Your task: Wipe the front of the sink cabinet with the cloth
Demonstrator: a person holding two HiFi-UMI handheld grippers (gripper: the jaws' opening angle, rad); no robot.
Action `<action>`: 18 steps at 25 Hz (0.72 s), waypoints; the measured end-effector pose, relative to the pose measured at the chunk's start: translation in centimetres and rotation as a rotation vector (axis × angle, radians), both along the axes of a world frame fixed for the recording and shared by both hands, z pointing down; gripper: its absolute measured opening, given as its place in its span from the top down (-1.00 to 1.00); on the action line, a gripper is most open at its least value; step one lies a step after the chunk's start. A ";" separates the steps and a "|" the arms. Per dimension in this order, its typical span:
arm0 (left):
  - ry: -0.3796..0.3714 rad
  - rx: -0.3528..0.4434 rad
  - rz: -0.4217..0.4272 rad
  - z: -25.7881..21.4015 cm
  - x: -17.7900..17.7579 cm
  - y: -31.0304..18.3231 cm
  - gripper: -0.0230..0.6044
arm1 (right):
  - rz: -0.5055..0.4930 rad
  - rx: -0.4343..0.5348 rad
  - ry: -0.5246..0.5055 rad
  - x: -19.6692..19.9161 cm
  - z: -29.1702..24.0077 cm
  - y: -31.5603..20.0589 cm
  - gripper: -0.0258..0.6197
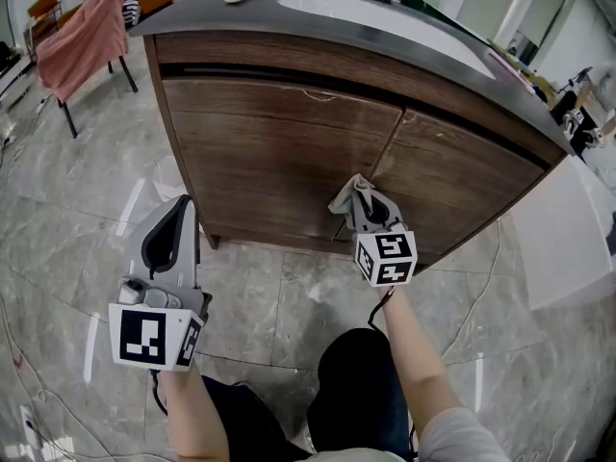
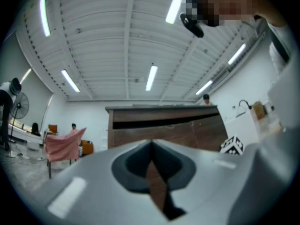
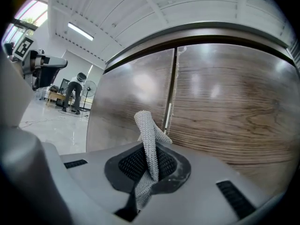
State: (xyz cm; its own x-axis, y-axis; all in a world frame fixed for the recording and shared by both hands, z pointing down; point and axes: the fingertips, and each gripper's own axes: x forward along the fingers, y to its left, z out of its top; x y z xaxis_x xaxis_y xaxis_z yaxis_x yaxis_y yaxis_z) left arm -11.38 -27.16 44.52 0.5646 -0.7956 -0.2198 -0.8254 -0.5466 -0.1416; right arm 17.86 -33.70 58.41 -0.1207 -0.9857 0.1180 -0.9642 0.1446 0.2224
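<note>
Light is bright and even, from long ceiling lamps [image 2: 151, 78] seen above the sink cabinet [image 2: 164, 130] in the left gripper view. Pale glare streaks lie on the glossy floor [image 1: 87, 210] left of the cabinet. Soft sheen marks its doors, and a dark shadow band runs under its top. All views bow at the edges, and both gripper views have black corners. The left gripper [image 2: 151, 146] is blurred near the lens, while the cloth [image 3: 149, 139] before the cabinet is sharp.

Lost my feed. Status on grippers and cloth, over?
Right gripper shut on grey knitted cloth, near brown wooden cabinet front. Left gripper shut, empty, off the cabinet. Nothing blocking.
</note>
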 end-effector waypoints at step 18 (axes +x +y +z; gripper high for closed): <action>0.001 -0.002 0.001 0.3 -0.4 0.2 0.91 | 0.035 -0.088 0.017 -0.2 5.9 -0.1 0.90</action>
